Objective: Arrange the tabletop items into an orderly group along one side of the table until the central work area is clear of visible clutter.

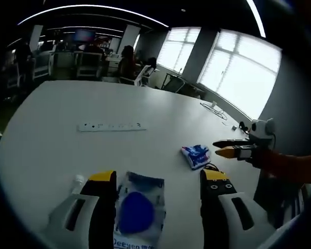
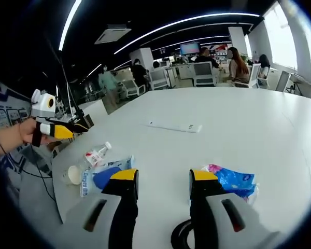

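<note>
Both held wide and empty, left gripper [image 1: 158, 179] straddling the wet-wipe pack [image 1: 139, 210], right gripper [image 2: 164, 179] just short of the blue snack packet [image 2: 233, 181], probably lining up grabs.

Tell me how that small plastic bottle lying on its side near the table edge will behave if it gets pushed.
The bottle lies on its side and looks round, so a sideways push would probably roll it. It sits near the table edge, so it might roll off. It looks small, clear and likely light, so a gentle nudge should move it.
</note>
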